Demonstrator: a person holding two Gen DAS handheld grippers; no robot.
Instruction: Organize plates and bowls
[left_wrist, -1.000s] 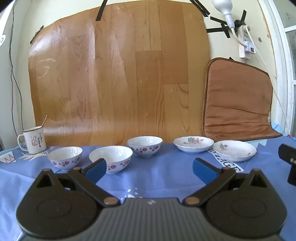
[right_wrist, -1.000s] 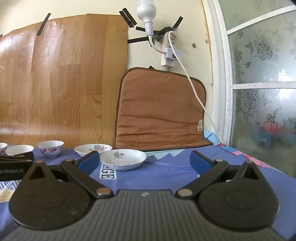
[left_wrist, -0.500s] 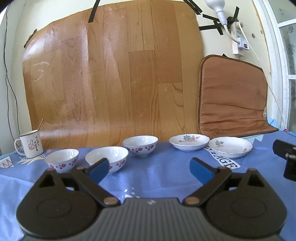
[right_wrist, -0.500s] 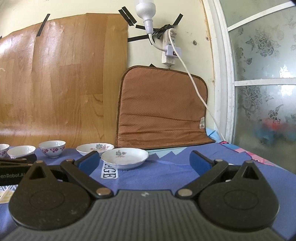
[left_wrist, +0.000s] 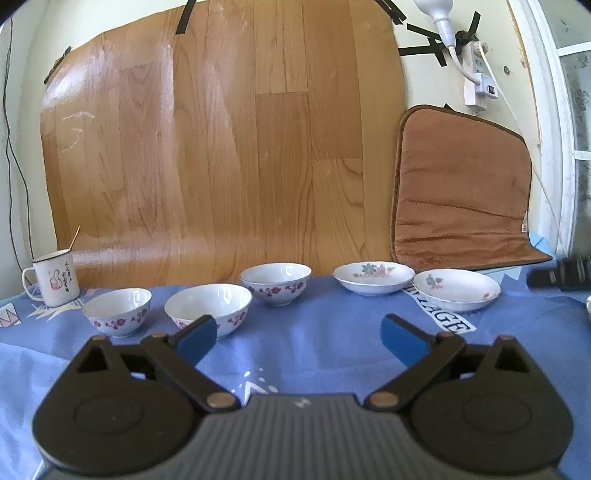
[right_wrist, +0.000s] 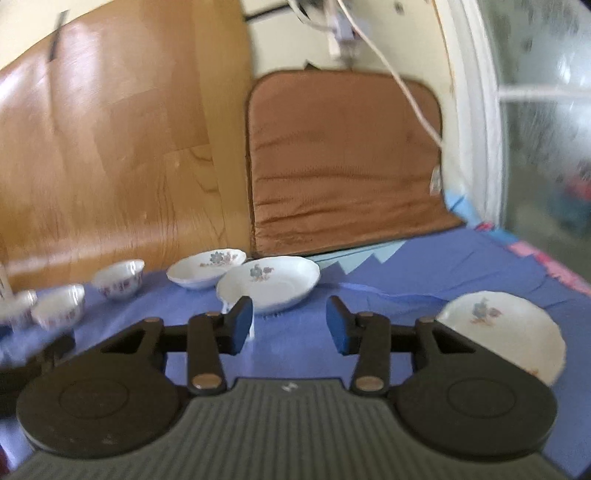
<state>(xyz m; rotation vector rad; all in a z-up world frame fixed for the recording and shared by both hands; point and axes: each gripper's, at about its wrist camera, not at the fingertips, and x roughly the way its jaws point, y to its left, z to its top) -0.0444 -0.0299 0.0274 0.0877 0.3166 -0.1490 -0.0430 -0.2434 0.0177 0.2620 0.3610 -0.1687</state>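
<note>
I hold my right gripper (right_wrist: 290, 325), fingers half-parted and empty, just short of the nearest plate (right_wrist: 267, 282) toward the surface's far edge; left gripper (left_wrist: 299, 338) gapes wide, empty, farther off.

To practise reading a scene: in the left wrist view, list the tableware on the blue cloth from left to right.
Mug → small bowl → larger bowl → far bowl → flowered plate → right plate.
</note>
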